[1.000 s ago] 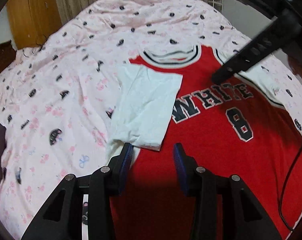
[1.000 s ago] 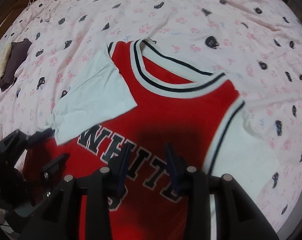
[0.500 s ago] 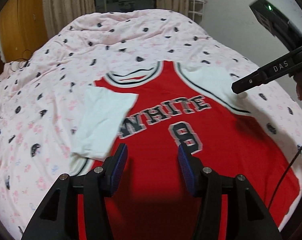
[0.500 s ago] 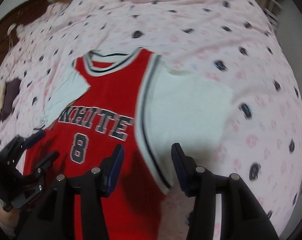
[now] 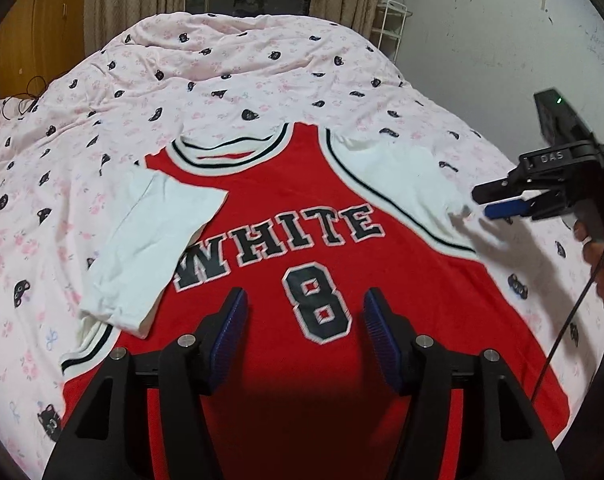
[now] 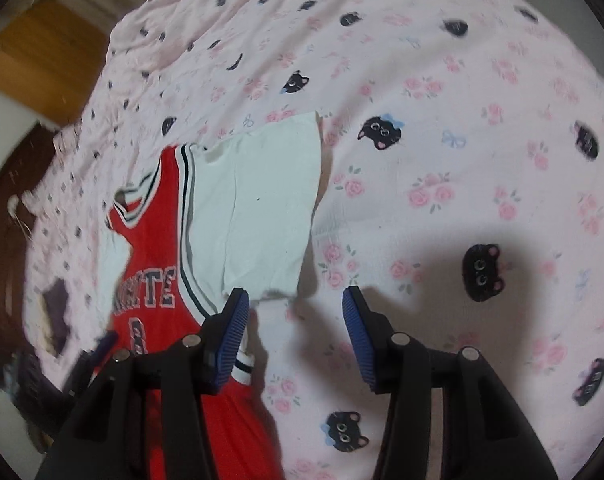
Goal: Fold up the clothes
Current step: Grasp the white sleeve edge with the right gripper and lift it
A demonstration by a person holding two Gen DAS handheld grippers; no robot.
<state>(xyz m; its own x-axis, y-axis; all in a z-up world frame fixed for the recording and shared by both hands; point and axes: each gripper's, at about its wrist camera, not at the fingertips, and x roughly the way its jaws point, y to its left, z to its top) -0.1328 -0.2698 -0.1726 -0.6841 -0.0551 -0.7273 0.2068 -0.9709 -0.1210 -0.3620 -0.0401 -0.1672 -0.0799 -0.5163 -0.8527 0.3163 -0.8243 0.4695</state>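
Red basketball-style jersey (image 5: 285, 216) with white short sleeves, black-and-white trim, the word WHITE and the number 8: lay face up and flat on the pink quilt printed with roses and black cat faces (image 5: 229, 68), collar toward the far end of the bed.

Left white sleeve (image 5: 149, 240): already folded inward over the red chest panel, covering the first letter's edge.

Right white sleeve (image 6: 261, 204): spread flat outward on the quilt, not yet folded.

Left gripper (image 5: 306, 336): hovered above the lower red panel, jaws opening, nothing between the blue pads.

Right gripper (image 6: 293, 320): jaws parted about halfway, empty, poised at the cuff corner of the right sleeve; one pad over the hem, the other over bare quilt.

Risks, as judged: a pinch at this corner could gather quilt along with the sleeve and drag the bedding; a grip on a single cloth layer could leave the sleeve twisted; a pull across could shift the jersey and undo the folded left sleeve.

Room: open quilt lay on all sides of the jersey; a black cable (image 5: 570, 320) hung near the right edge and might snag.
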